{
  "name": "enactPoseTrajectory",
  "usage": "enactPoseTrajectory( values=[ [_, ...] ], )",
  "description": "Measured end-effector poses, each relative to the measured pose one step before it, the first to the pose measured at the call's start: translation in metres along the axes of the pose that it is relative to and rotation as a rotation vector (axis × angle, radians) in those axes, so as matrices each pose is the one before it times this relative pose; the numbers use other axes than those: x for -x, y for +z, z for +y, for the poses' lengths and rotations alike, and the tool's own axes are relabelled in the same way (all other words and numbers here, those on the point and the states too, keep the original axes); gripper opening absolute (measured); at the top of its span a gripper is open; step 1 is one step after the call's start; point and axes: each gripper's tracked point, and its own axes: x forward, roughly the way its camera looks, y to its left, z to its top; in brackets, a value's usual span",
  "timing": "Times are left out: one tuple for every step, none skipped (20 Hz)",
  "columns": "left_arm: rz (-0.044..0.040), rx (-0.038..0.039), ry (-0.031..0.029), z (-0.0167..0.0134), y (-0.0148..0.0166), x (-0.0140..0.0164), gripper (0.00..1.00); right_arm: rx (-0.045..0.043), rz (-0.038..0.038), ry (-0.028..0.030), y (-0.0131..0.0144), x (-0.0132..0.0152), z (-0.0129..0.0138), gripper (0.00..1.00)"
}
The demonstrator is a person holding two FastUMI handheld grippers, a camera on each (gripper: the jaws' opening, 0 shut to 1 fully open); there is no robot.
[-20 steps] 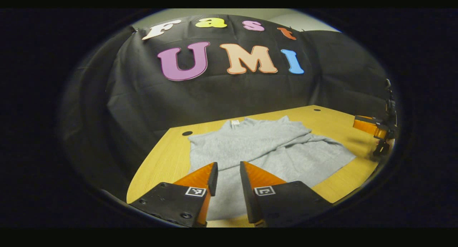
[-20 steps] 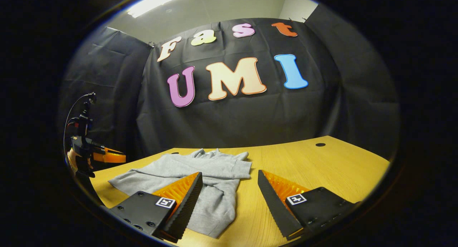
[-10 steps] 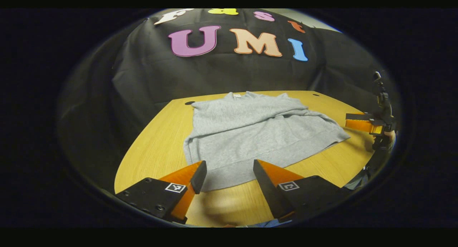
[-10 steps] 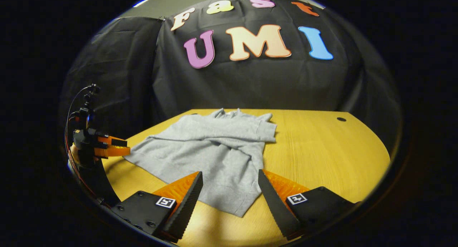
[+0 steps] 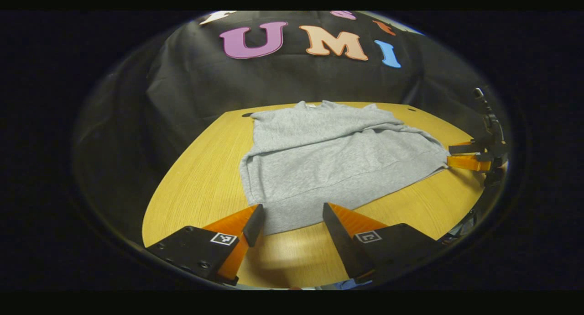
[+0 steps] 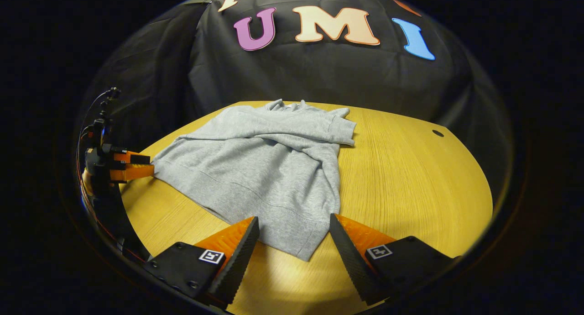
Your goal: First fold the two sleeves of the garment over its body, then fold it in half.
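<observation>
The left gripper (image 5: 289,217) is hovering low with its fingers (image 5: 252,218) spread apart; the right gripper (image 6: 292,233) is doing likewise, fingers parted.

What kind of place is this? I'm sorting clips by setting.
Probably a staged recording booth, not a home: black cloth wall behind a bare wooden table, one grey garment laid out.

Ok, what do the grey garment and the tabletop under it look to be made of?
The grey long-sleeved garment looks like a soft heathered knit, probably cotton fleece: matte, speckled, with a ribbed hem band and soft creases. The yellow-tan tabletop looks like wood-grain laminate or veneer: fine parallel grain lines, a smooth surface with a faint sheen and a dark round hole. Which of the two, I cannot tell.
</observation>
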Motion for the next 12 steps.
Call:
enactPoseTrajectory(
  values=[
    [-0.00025,0.00585,-0.00057,0.0004,-0.0008,0.00002,0.79,-0.00356,0.00319,0.0002,0.00014,-0.0008,0.00031,0.97],
    [-0.0012,0.00473,-0.00122,0.00044,0.00049,-0.00069,0.79,-0.00569,0.0035,0.00052,-0.00194,0.00012,-0.00071,0.92],
    [0.00466,0.00154,-0.00138,0.00014,-0.00138,0.00028,0.79,-0.00602,0.00523,0.00176,-0.00109,0.00042,-0.00096,0.92],
    [0.00152,0.00344,-0.00054,-0.00016,-0.00072,-0.00016,0.79,-0.00668,0.00693,0.00184,-0.00107,-0.00102,-0.00024,0.97],
    [0.0026,-0.00171,-0.00576,-0.00137,-0.00041,-0.00069,0.79,-0.00488,-0.00283,-0.00097,0.00033,-0.00088,0.00077,0.92],
    [0.00254,-0.00299,-0.00866,-0.00193,-0.00001,0.00073,0.8,0.00516,0.00128,-0.00008,-0.00086,-0.00134,0.00012,0.93],
    [0.0015,-0.0018,-0.00373,0.0002,-0.00027,0.00056,0.79,0.00625,-0.00513,-0.00092,-0.00272,-0.00075,-0.00042,0.92],
    [0.00218,0.00188,-0.00824,-0.00089,0.00098,0.00079,0.76,0.00148,0.00206,0.00357,-0.0012,-0.00107,0.00135,0.97],
    [-0.00069,0.00026,-0.00729,-0.00266,-0.00076,0.00023,0.74,0.00048,-0.00377,0.00863,0.0013,-0.00042,0.00207,0.95],
    [-0.00095,-0.00197,-0.01184,-0.00477,-0.00013,-0.00128,0.67,-0.00254,0.00126,0.01459,0.00041,-0.00011,0.00398,0.92],
    [-0.00369,-0.0043,-0.01106,-0.00444,0.00081,-0.00091,0.6,-0.00295,-0.00262,0.01447,-0.0007,-0.00112,0.00311,0.85],
    [-0.00212,-0.00601,-0.01276,-0.00317,0.00059,-0.00111,0.53,-0.00788,-0.00167,0.02862,-0.00362,-0.00017,0.00621,0.72]
  ],
)
